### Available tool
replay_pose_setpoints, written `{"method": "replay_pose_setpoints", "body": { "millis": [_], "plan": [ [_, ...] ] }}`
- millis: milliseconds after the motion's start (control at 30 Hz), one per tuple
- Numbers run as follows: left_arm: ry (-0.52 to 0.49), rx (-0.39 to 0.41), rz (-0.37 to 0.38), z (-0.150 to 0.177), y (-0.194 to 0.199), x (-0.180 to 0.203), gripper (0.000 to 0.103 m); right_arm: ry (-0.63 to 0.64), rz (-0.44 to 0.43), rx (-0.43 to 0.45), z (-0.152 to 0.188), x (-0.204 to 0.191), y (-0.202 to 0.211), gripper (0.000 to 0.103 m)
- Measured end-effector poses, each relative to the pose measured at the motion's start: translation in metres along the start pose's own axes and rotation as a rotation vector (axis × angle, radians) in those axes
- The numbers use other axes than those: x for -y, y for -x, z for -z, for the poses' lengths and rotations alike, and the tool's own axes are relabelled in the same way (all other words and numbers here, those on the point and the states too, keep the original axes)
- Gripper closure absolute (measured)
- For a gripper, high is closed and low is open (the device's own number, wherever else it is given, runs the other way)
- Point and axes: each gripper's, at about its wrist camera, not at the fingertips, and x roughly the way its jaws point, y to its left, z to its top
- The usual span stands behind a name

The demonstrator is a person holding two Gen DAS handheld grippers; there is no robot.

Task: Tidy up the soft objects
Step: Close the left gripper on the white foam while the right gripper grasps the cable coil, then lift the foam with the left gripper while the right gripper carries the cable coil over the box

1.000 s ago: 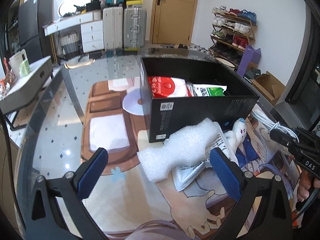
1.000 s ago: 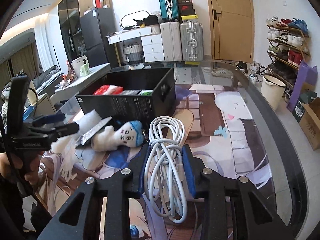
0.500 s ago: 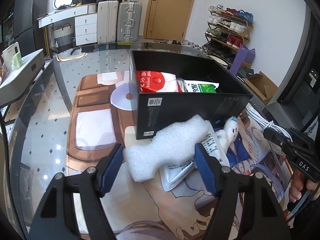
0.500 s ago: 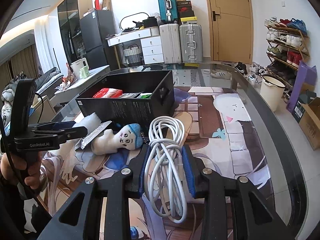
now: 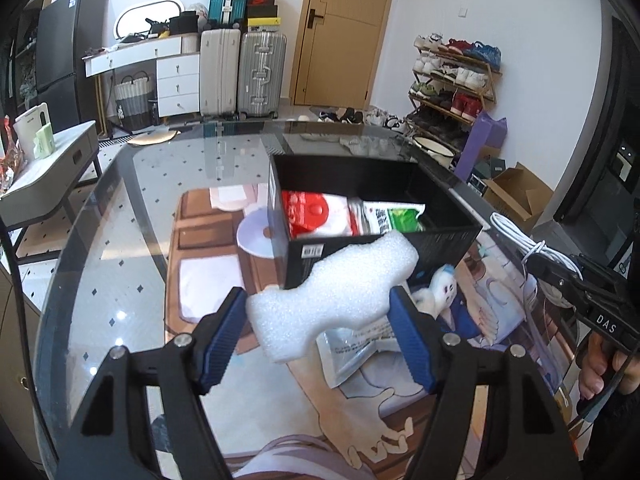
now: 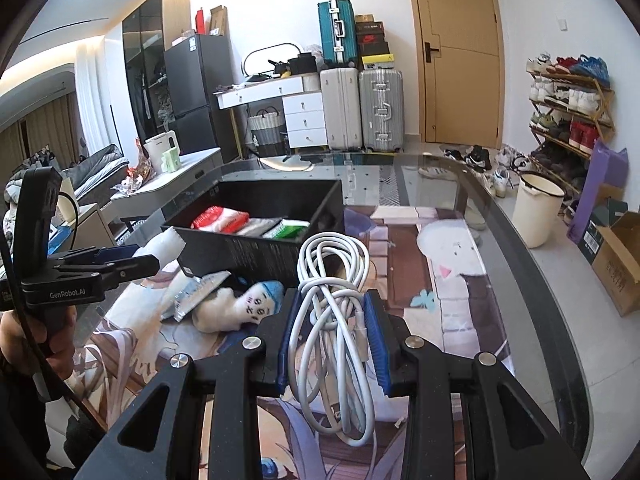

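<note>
My left gripper (image 5: pixel 318 322) is shut on a white foam piece (image 5: pixel 332 292) and holds it above the table, just in front of the black box (image 5: pixel 440 240). The box holds a red-and-white pack (image 5: pixel 312 216) and a green-and-white pack (image 5: pixel 396 218). My right gripper (image 6: pixel 331 334) is shut on a coiled white cable (image 6: pixel 332 304), held above the table right of the box (image 6: pixel 248 248). A small plush doll with blue hair (image 6: pixel 240 306) and a silver foil packet (image 6: pixel 192 292) lie on the table in front of the box.
The glass table (image 5: pixel 100 220) has a printed mat (image 5: pixel 208 280) and a white disc (image 5: pixel 256 236) left of the box. Suitcases, a desk, a shoe rack and a cardboard carton (image 6: pixel 616 264) stand beyond the table. The table edge curves at the right (image 6: pixel 536 264).
My left gripper closed on the foam piece and lifted it off the foil packet, up toward the box. My right gripper kept hold of the cable and stayed near the same place.
</note>
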Motion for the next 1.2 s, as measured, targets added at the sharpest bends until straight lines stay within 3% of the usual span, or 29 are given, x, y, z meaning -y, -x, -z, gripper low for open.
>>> {"method": "replay_pose_setpoints", "body": {
  "millis": [567, 1200],
  "plan": [
    [-0.005, 0.035, -0.005, -0.034, -0.003, 0.004, 0.032, 0.113, -0.097, -0.036, -0.039, -0.032, -0.02, 0.071],
    [-0.033, 0.013, -0.016, -0.074, -0.044, 0.012, 0.032, 0.188, -0.173, -0.115, -0.076, -0.039, -0.064, 0.071]
  ]
}}
